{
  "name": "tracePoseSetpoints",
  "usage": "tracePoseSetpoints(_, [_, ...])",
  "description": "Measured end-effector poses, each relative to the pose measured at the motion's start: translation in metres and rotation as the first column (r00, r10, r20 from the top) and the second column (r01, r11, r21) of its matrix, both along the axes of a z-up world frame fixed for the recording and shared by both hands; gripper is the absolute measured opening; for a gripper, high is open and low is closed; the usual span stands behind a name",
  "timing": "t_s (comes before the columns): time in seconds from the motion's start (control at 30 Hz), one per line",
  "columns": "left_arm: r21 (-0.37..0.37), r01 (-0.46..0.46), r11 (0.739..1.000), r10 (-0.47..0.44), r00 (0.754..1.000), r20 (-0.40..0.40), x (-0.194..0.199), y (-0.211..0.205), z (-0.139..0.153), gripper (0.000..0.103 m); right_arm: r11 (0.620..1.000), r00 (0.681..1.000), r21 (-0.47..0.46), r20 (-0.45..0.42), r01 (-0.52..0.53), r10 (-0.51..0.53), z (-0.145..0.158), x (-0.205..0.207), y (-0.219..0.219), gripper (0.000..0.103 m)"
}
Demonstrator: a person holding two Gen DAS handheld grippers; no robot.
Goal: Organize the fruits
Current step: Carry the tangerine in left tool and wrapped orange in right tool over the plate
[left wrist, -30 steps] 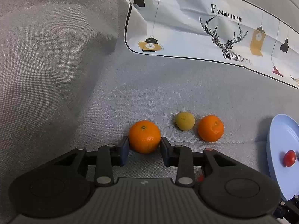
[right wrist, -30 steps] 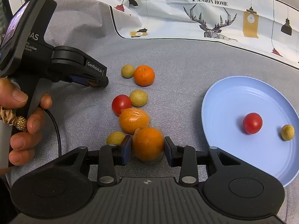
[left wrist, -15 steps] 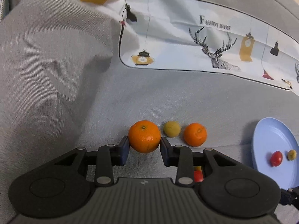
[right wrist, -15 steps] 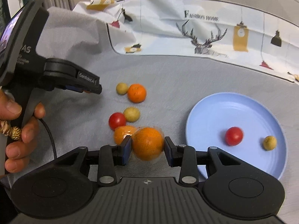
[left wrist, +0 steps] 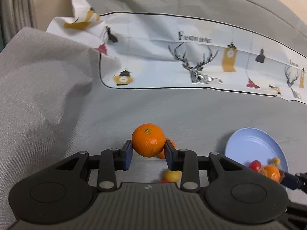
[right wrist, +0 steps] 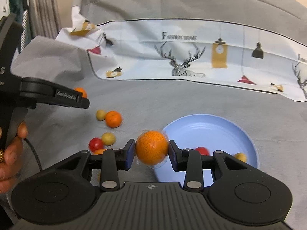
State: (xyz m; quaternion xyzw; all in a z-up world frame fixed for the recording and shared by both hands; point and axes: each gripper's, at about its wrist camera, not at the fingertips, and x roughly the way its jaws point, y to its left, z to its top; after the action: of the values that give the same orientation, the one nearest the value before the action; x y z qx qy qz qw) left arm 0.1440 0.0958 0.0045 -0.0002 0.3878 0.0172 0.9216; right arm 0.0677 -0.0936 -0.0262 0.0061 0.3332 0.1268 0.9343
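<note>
Holding a tomato (right wrist: 201,150) and small yellow fruit (right wrist: 240,156): blue plate (right wrist: 207,128).

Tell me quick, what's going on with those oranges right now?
Left gripper shut on bare orange. Right gripper shut on wrapped orange, near blue plate. Nothing blocking the plate.

L gripper (left wrist: 148,154) clamps orange (left wrist: 148,142) above grey cloth (left wrist: 191,115).

tool (right wrist: 152,152): black | blue pads | silver screws | ribbed grey housing
</note>
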Motion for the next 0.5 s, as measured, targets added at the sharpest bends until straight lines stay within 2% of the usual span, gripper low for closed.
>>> tracePoseSetpoints(0.5, [-0.023, 0.056, 0.998, -0.055, 0.998, 0.039, -0.011, -0.03, 0.013, 0.039, 0.997, 0.996, 0.013, 0.039, 0.083, -0.083, 0.013, 0.002, -0.021, 0.039])
